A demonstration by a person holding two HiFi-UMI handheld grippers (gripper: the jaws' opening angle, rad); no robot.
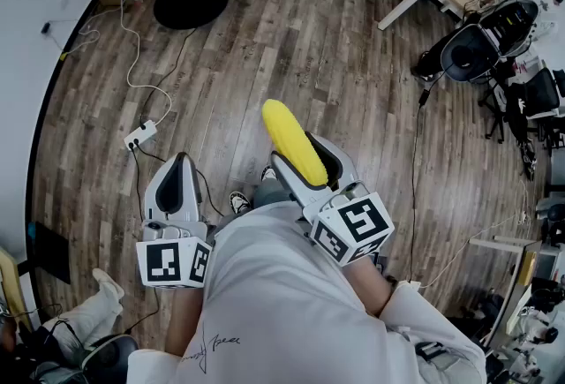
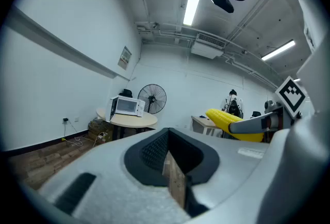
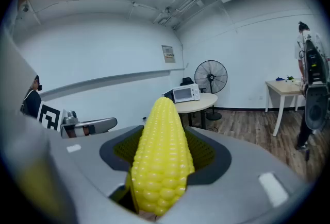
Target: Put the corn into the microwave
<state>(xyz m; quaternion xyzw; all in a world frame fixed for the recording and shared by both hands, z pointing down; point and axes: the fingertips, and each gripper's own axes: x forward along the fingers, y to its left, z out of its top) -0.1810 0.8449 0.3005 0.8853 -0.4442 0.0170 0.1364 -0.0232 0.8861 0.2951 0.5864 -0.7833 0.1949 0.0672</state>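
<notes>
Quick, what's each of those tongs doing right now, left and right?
Left tongs: closed, nothing in them.
Right tongs: closed on the corn, holding it.

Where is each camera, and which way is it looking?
Head view: on the person's head, looking down at the wooden floor; shows the white shirt, left gripper and right gripper holding the corn.
Left gripper view: on the left gripper, looking along its empty jaws toward the microwave; the right gripper with corn shows at right.
Right gripper view: on the right gripper, looking along the corn toward the same microwave; left gripper at left.
Shared: both gripper views see the microwave and fan.
</notes>
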